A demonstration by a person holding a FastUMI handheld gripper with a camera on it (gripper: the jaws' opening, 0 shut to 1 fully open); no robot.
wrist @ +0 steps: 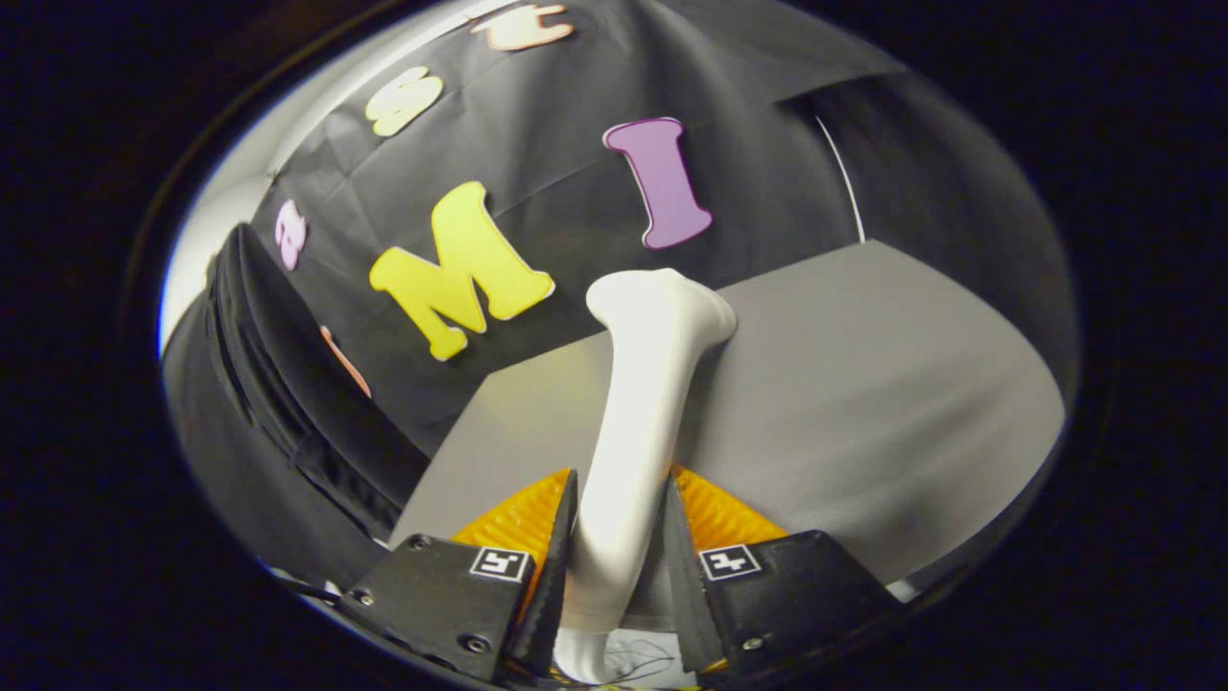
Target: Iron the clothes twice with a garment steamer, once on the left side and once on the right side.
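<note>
Gripping the white garment steamer (638, 422) by its handle, claw (619, 523) clamped, above grey table (863, 384).

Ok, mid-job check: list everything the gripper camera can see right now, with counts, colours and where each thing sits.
Garment steamer: one, white, handle held between the jaws, flared head reaching out beyond them over the grey surface.
Grey surface: one, flat, plain grey, ahead of and beyond the jaws, under the steamer head.
Dark garment: one, black, hanging off to the side of the grey surface, in front of the booth wall.
Booth wall: black cloth, behind everything.
Thin cords: several, dark, at the base of the steamer handle; number unclear.
Gripper: one, jaws closed on both sides of the steamer handle.
</note>
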